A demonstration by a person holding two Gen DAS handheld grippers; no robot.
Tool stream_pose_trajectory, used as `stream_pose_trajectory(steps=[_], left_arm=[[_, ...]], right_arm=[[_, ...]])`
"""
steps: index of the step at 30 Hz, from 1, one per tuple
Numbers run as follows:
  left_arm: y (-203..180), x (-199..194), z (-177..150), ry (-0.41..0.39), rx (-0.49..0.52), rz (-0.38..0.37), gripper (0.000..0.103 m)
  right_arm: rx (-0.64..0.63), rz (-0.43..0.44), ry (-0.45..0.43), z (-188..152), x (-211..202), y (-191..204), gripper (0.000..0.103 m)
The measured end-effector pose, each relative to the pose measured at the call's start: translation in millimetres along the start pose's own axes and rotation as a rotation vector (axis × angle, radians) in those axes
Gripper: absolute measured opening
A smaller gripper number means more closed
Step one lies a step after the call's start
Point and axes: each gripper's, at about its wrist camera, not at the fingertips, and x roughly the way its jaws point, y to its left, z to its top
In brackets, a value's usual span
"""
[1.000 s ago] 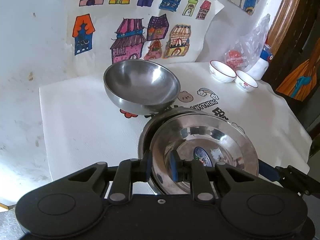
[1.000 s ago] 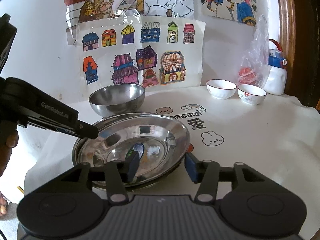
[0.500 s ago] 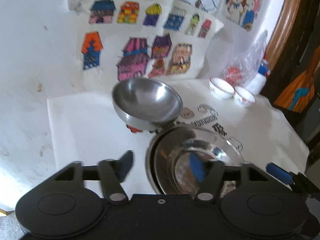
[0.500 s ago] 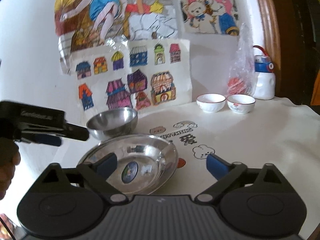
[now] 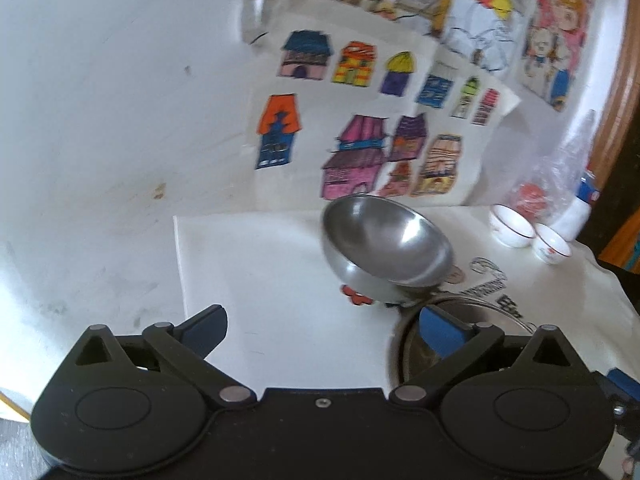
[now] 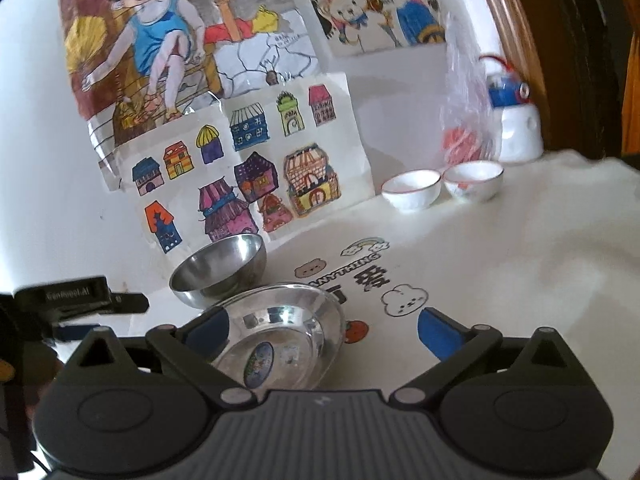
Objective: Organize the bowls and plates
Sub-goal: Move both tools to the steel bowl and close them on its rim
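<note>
Stacked steel plates [image 6: 280, 340] lie on the white cloth, with a sticker inside the top one. A steel bowl [image 6: 220, 272] stands just behind them, by the wall. My right gripper [image 6: 322, 322] hangs over the stack's near side with its jaws opening wide; the stack's right half lies between the pads, untouched. My left gripper [image 5: 322, 324] is also opening, with only bare cloth between its fingers. Its right finger sits over the plates' [image 5: 404, 344] left rim, and the steel bowl [image 5: 388, 248] is ahead. Two small white bowls [image 6: 412, 194] [image 6: 474, 180] stand side by side at the back right.
A white bottle with a blue cap [image 6: 516, 128] and a clear plastic bag [image 6: 464, 136] stand behind the white bowls. Drawings hang on the wall at the back. The printed cloth [image 6: 520, 280] stretches to the right. A dark wooden frame borders the right side.
Both grippers opened from a narrow grip at the top plate's rim to wide apart and let it go. Both views drew back and rolled; the left one swung left.
</note>
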Motion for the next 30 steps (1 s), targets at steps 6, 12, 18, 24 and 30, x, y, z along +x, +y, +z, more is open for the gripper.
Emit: stream_pose_trajectory(steps=[6, 12, 18, 24, 30], left_arm=[[13.6, 20.3, 8.9, 0.016, -0.043, 0.025, 0.102], [19.7, 42.4, 28.8, 0.002, -0.097, 0.01, 0.102], [17.5, 66.3, 45.0, 0.0, -0.104, 0.013, 0.102], [17.8, 87.6, 51.2, 0.009, -0.145, 0.033, 0.102], [15.5, 104.3, 51.3, 0.034, -0.167, 0.022, 0.102]], right_arm=[[-0.017, 0.014, 0.015, 33.5, 29.0, 1.4, 0.103], [-0.087, -0.046, 0.056, 63.3, 70.5, 13.8, 0.103], [-0.153, -0.052, 0.088, 72.7, 106.7, 34.4, 0.103], [-0.229, -0.07, 0.199, 69.9, 148.5, 55.9, 0.103], [-0.262, -0.07, 0.252, 62.6, 170.2, 61.9, 0.103]])
